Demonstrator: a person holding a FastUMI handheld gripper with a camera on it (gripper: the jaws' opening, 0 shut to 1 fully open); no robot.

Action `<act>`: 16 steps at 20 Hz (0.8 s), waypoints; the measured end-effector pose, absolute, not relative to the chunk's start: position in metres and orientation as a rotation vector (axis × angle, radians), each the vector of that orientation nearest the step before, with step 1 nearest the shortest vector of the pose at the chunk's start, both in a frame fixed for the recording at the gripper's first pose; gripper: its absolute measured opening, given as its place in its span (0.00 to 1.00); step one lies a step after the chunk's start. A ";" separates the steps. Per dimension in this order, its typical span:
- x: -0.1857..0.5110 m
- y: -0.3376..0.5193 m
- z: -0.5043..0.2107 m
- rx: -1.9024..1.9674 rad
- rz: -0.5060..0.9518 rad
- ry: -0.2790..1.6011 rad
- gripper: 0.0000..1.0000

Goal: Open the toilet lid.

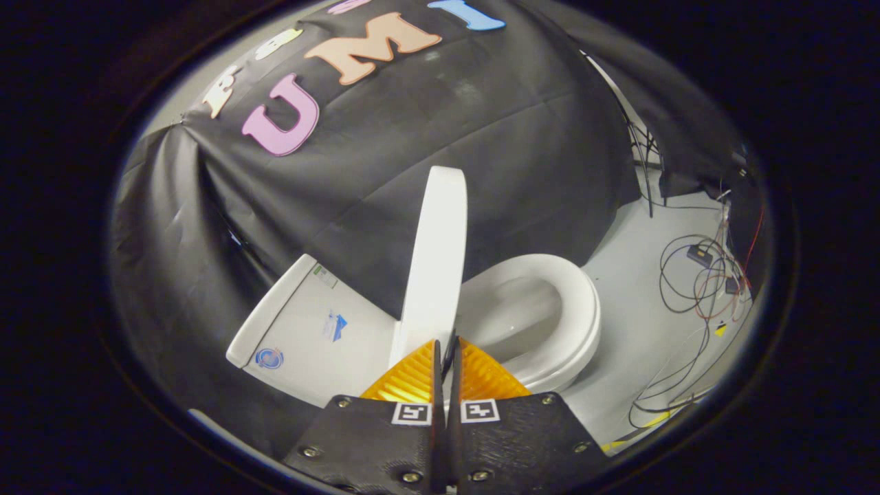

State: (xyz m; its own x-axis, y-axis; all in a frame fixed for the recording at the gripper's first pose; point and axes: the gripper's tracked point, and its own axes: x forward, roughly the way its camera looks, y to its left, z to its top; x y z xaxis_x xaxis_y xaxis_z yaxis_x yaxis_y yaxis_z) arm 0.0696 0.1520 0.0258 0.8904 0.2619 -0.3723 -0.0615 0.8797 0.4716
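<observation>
Nearest, the gripper (445, 354) has its fingers pressed together, nothing clamped between them. Just ahead stands the smooth white plastic toilet lid (436, 261), raised near upright; the white oval seat (570, 309) and bowl lie exposed beside it. Opening looks about done.

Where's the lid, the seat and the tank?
lid (437, 261): gripper view, middle of its raised edge, just ahead of the shut gripper (445, 347).
seat (581, 313): gripper view, far rim.
tank (302, 323): gripper view, flat top.
</observation>
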 end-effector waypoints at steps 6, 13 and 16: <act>0.067 0.170 0.040 0.438 0.197 0.407 0.01; 0.065 0.190 0.057 0.365 0.220 0.360 0.01; 0.062 0.201 0.063 0.343 0.234 0.341 0.01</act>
State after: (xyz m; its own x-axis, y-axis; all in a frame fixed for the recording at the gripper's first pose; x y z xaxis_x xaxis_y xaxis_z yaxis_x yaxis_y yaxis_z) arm 0.0625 0.2007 0.0633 0.9163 0.2805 -0.2858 -0.1662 0.9157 0.3658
